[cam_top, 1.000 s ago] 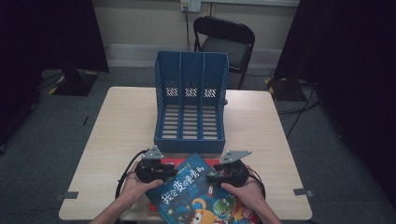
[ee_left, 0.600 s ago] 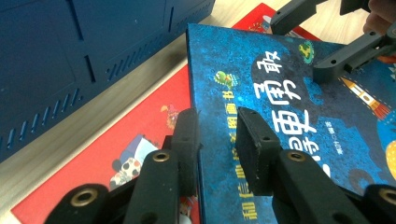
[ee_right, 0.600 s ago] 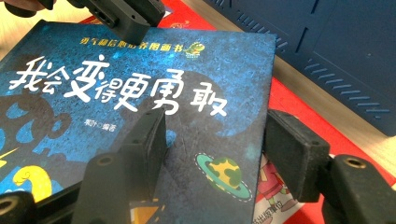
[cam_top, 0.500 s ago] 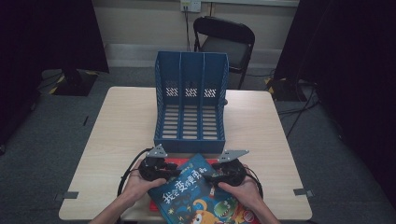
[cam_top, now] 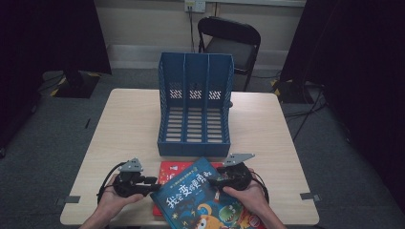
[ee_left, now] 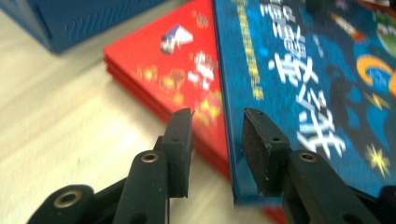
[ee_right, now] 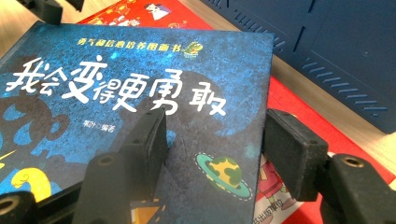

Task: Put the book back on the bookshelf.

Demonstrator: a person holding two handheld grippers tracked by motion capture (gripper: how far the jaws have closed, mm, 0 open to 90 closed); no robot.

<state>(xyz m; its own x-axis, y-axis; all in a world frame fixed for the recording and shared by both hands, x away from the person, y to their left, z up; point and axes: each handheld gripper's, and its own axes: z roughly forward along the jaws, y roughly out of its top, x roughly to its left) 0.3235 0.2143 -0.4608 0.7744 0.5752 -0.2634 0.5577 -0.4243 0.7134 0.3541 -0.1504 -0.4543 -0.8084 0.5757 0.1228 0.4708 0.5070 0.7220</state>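
Observation:
A blue picture book point(cam_top: 200, 200) with white Chinese lettering lies tilted on a red book point(cam_top: 174, 169) at the table's front edge. My left gripper point(cam_top: 155, 181) sits at the blue book's left edge and my right gripper point(cam_top: 212, 181) at its right side, each in a hand. In the left gripper view the left gripper point(ee_left: 217, 140) is open, its jaws straddling the blue book's point(ee_left: 299, 70) near edge, with the red book point(ee_left: 177, 60) beneath. In the right gripper view the right gripper point(ee_right: 215, 140) is open; one jaw lies over the blue cover point(ee_right: 140, 70), the other over the red book point(ee_right: 299, 102).
A blue three-slot file rack point(cam_top: 195, 109) lies in the middle of the wooden table point(cam_top: 129, 124), just behind the books, slots open toward the top. A black folding chair point(cam_top: 229, 43) stands beyond the far edge. Bare tabletop lies left and right of the rack.
My left gripper has slid a little left and toward the front edge. The blue book has turned slightly. The right gripper has barely moved.

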